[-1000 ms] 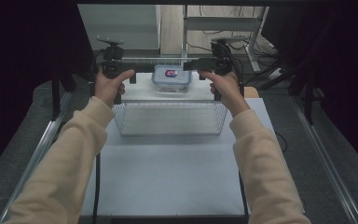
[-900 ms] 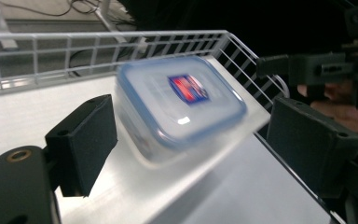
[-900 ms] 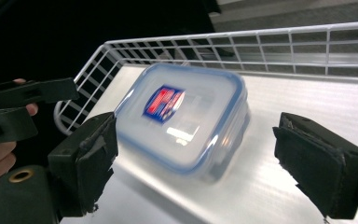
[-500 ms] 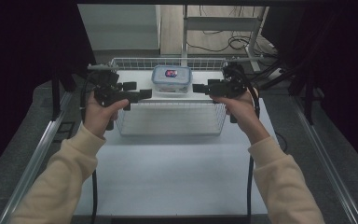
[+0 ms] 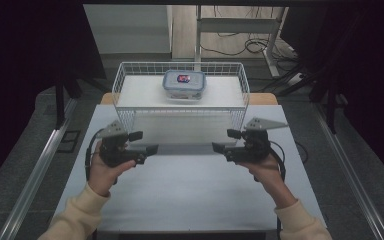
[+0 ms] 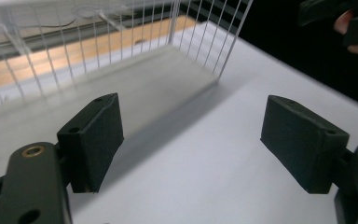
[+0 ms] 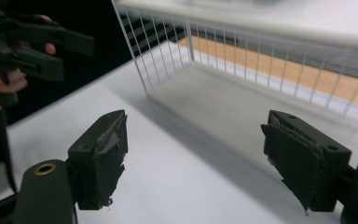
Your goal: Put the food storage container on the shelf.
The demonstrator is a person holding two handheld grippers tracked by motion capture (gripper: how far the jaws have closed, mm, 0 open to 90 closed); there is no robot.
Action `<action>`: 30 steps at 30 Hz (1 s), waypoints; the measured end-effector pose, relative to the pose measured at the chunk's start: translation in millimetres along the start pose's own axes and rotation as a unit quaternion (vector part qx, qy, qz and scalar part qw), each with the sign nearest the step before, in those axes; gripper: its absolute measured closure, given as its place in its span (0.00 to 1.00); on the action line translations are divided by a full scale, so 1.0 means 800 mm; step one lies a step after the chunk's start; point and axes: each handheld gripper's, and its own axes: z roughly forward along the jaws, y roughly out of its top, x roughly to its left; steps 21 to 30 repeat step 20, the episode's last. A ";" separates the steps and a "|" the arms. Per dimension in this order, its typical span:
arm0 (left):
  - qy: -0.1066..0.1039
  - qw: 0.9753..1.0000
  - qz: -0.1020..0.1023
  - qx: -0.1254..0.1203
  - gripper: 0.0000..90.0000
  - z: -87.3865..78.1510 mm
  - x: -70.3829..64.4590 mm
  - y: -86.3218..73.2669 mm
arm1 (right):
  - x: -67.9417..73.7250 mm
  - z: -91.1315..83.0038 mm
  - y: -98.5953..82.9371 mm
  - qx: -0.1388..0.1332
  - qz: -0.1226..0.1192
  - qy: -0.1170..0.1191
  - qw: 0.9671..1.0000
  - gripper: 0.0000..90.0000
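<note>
Wire basket (image 5: 180, 100), white and open-topped, stands at the twelve o'clock end of the white table (image 5: 190, 195), with a clear lidded food container (image 5: 184, 83) resting inside it toward the far wall, its lid marked by a small red-and-blue label. Both grippers hover over the bare tabletop on the near side of the basket and are apart from it: the left gripper (image 5: 150, 148) at about nine o'clock from the table's centre, the right gripper (image 5: 216, 147) at about three o'clock, their tips pointing inward at one another. In the left gripper view the two black jaws stand spread wide with nothing between them, the basket's near corner (image 6: 214, 70) ahead at twelve o'clock; the right gripper view shows the same, jaws wide and empty, pads (image 7: 103, 161) visibly scuffed and torn. The basket looks light and stiff, its thin wires likely to flex a little but not collapse; the thicker top rim, at the two short ends, appears the soundest place to pinch, one gripper per side, so it lifts level. Thin, smooth wire may slip between flat pads, worn ones especially. The container inside appears to be rigid plastic and could slide across the basket floor if the basket tilts.
</note>
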 end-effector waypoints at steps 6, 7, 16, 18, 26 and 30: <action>0.010 0.998 -0.002 0.068 0.23 0.031 -0.004 -0.078 | -0.008 0.002 -0.069 0.009 -0.002 -0.032 0.999 0.24; 0.022 0.995 0.004 0.092 0.22 0.037 -0.005 -0.089 | -0.011 0.004 -0.078 0.019 0.003 -0.033 0.999 0.24; 0.049 0.995 0.029 0.079 0.21 0.039 -0.009 -0.096 | -0.018 0.009 -0.104 0.029 0.020 -0.051 0.998 0.24; 0.050 0.995 0.021 0.081 0.21 0.039 -0.004 -0.096 | -0.016 0.012 -0.107 0.034 0.013 -0.057 0.998 0.23; 0.054 0.995 0.021 0.083 0.21 0.040 -0.001 -0.097 | -0.014 0.015 -0.111 0.035 0.002 -0.066 0.997 0.22; 0.054 0.995 0.021 0.083 0.21 0.040 -0.001 -0.097 | -0.014 0.015 -0.111 0.035 0.002 -0.066 0.997 0.22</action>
